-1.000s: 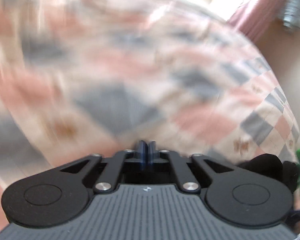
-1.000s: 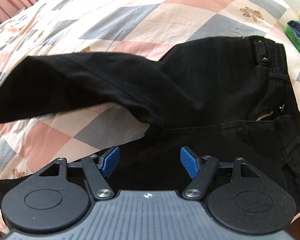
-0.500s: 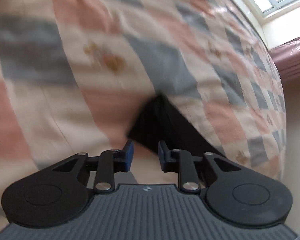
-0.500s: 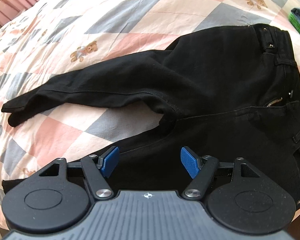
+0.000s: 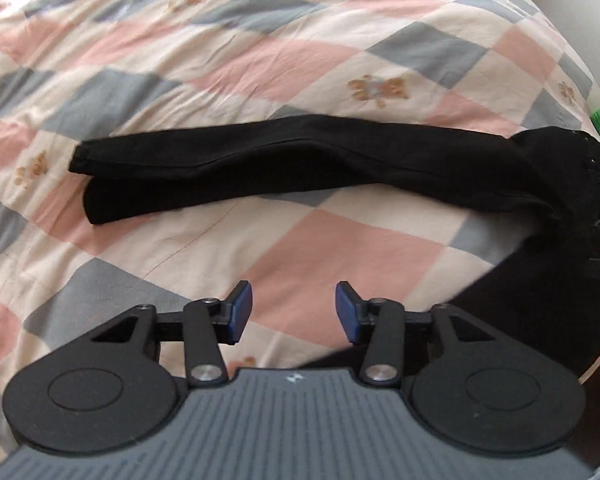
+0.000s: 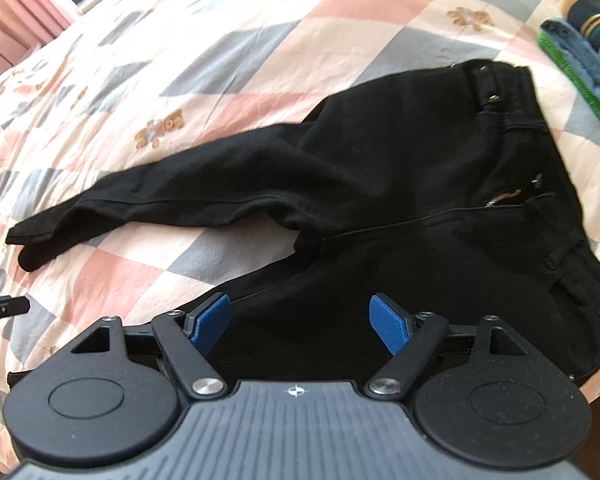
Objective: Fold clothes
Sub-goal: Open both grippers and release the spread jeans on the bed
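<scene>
One pair of black trousers (image 6: 400,184), spread flat on a checked quilt (image 6: 228,52) in pink, grey and cream with small bear motifs. Left gripper (image 5: 294,312): jaws spread, empty, held above bare quilt; one trouser leg (image 5: 284,164) lies crosswise ahead of it, waistband off to its right. Right gripper (image 6: 300,326): jaws spread, empty, above the nearer leg, crotch seam just ahead, waistband ahead and right. Folded clothes stack (image 6: 584,40), blue, green-edged, far right of the right gripper.

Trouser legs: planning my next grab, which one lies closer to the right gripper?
The near leg, passing under the open right gripper; the far leg stretches away leftward.
</scene>
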The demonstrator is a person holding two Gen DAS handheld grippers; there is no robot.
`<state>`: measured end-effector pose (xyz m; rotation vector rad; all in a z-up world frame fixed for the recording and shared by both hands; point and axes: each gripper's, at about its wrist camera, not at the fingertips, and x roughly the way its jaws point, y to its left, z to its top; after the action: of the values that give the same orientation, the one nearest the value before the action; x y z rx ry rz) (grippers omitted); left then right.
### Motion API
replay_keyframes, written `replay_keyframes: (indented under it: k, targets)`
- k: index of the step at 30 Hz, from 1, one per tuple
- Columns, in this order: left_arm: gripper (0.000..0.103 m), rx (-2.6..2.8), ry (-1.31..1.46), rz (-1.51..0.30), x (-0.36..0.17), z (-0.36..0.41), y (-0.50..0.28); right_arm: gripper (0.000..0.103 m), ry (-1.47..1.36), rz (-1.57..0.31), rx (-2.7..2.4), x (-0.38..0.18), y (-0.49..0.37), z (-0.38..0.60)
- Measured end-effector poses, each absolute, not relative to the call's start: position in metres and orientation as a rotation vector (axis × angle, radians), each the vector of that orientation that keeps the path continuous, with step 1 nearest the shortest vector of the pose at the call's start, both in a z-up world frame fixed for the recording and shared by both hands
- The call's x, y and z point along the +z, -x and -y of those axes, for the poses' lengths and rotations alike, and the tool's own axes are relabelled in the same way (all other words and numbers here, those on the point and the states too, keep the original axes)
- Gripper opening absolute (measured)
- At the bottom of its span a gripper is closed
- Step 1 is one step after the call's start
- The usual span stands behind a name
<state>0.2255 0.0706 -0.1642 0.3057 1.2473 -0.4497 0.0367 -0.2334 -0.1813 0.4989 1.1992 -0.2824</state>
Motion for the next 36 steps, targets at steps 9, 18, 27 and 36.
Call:
replay_keyframes:
  k: [9, 18, 27, 36]
  targets:
    - [0.052, -0.366, -0.322, -1.153, -0.118, -0.047, -0.146, 0.084, -0.448, -1.156, -0.212, -0.145, 0.02, 0.261]
    - [0.06, -0.267, -0.278, -1.115, -0.09, -0.041, -0.046, 0.09, -0.359, -1.157, -0.166, -0.12, 0.088, 0.299]
    - [0.063, -0.165, -0.221, -1.092, -0.075, -0.058, 0.017, 0.091, -0.305, -1.143, -0.083, -0.109, 0.112, 0.305]
    - [0.066, -0.146, -0.199, -1.098, -0.072, -0.072, 0.025, 0.092, -0.292, -1.162, -0.046, -0.113, 0.106, 0.293]
